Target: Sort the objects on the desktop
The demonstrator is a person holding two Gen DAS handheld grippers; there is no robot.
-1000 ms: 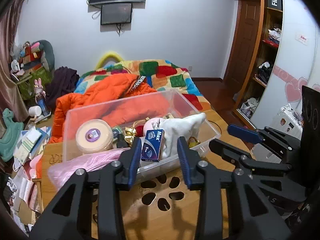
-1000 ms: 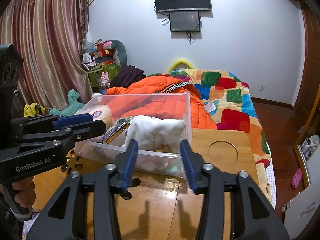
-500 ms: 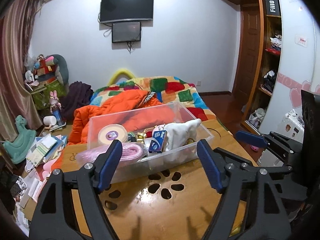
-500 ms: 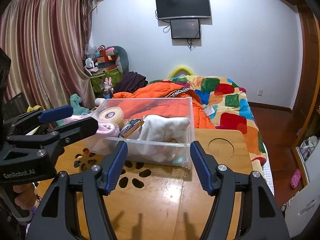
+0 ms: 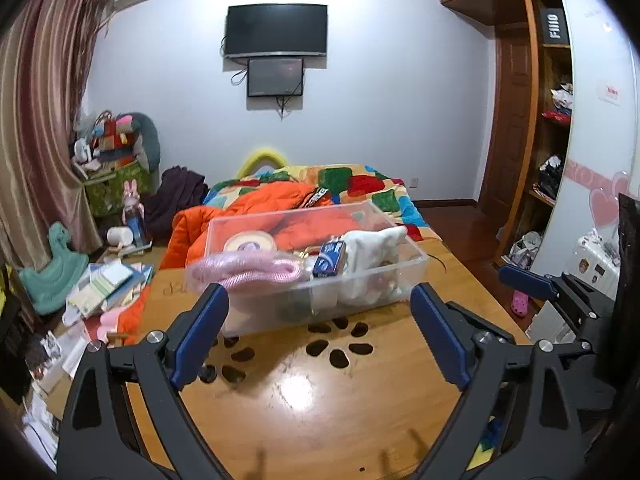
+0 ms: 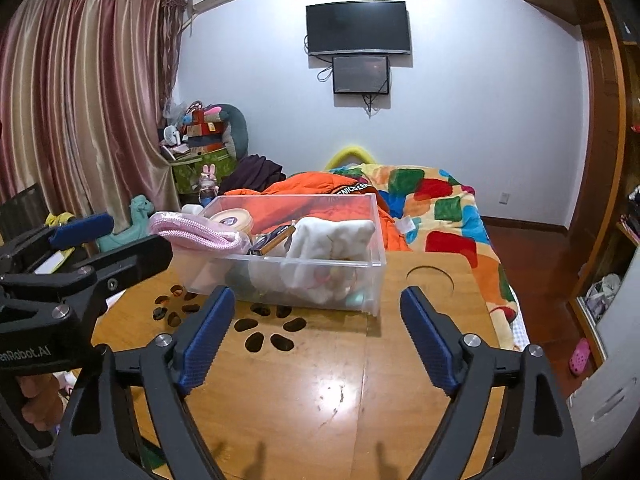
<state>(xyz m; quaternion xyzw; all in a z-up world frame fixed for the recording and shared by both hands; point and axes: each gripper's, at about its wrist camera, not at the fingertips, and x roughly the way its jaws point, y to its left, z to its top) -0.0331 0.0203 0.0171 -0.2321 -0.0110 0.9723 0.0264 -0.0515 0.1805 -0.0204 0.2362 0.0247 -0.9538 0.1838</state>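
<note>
**Both claws spread, clear bin ahead**

Left gripper (image 5: 320, 332) was spread wide w/ nothing between its jaws; right gripper (image 6: 316, 336) too. Clear plastic bin (image 5: 360, 280) stood on the wooden table (image 5: 312, 400), just ahead of both claws, apart from them. In the bin: pink rope (image 5: 244, 272), tape roll (image 5: 250, 242), blue box (image 5: 330, 258), white plush (image 5: 372, 248).

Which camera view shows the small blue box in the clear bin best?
The left wrist view. There the blue box stands facing the camera behind the wall of the clear bin, so its blue label side shows. In the right wrist view the blue box appears only edge-on, a dark sliver beside the white cloth.
</note>
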